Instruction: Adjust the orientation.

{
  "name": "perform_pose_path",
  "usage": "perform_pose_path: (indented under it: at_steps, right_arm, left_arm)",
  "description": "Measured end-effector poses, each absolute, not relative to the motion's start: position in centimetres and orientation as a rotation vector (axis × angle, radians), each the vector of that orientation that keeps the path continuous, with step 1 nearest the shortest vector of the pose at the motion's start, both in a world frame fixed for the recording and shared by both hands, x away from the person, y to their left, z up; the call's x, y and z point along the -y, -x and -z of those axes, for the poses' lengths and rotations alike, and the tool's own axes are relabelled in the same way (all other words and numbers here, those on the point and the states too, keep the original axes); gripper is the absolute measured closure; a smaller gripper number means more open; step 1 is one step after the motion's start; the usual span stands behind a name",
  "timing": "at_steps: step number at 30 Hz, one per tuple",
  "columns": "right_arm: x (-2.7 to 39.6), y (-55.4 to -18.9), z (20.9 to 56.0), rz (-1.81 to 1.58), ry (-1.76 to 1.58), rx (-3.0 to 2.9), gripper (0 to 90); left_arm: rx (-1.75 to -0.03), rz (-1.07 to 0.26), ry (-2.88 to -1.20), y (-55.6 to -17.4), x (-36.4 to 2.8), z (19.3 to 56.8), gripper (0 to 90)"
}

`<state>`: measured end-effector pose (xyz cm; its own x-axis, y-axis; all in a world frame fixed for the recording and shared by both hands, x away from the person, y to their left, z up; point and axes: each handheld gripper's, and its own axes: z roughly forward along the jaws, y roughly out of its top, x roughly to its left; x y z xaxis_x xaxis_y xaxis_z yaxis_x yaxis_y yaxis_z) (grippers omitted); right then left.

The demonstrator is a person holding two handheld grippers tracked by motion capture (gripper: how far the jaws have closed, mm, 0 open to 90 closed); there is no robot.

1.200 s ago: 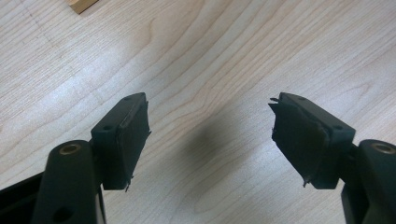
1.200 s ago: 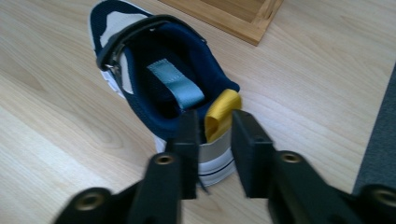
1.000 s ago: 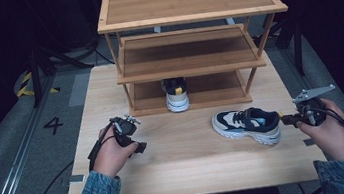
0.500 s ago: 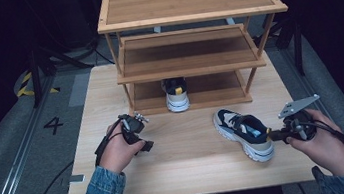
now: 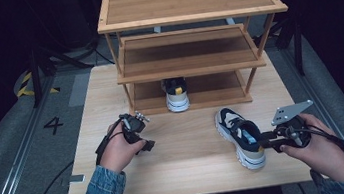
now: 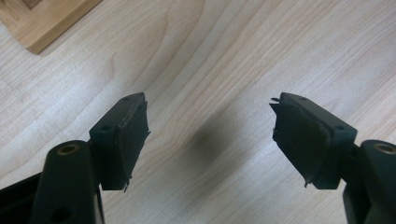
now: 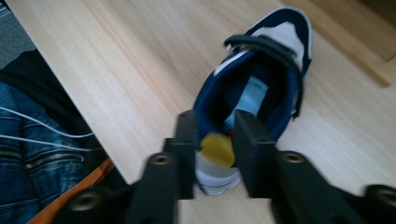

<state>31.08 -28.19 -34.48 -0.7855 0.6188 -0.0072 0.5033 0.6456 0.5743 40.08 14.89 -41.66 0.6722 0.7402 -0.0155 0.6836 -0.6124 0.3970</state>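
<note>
Roughly halfway, by the look of it: one shoe (image 5: 176,94) already stands on the bottom shelf of the rack (image 5: 190,57), heel toward the person, and the second shoe (image 5: 239,136) is on the table (image 5: 187,150) in front of the rack, to the right, toe pointing toward it. The right gripper (image 7: 212,151) has the heel of this shoe between its jaws, one inside the collar and one outside; they have just been opening, and in the blurred right gripper view I cannot tell whether the pads press on the heel. The left gripper (image 6: 210,135) hangs over bare table with its jaws wide apart and nothing between them. What is left, I judge, is getting the second shoe onto the shelf beside the first.
</note>
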Motion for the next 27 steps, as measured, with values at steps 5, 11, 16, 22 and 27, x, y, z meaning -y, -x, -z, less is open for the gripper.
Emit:
perform_pose_path:
  at_steps: [5,11,16,22,27]
  right_arm:
    - [27.3,-32.0,35.8,-0.768,-0.837,-2.737,56.0]
    - [25.4,-33.4,38.4,-0.663,-0.807,-2.856,57.7]
    - [24.0,-34.1,40.0,-0.559,-0.802,-2.932,60.5]
    - [23.6,-34.7,40.3,-0.49,-0.817,-2.962,70.9]
    - [23.3,-34.9,40.1,-0.481,-0.857,-2.96,73.1]
  left_arm:
    - [-1.138,-0.214,-2.518,-39.7,-15.5,41.7,26.5]
    - [-1.165,-0.216,-2.51,-39.3,-16.3,41.9,26.5]
    - [-1.184,-0.218,-2.5,-39.0,-16.8,42.0,26.5]
    - [-1.201,-0.226,-2.493,-38.7,-17.5,42.0,26.5]
    - [-1.212,-0.223,-2.486,-38.6,-17.7,42.0,26.5]
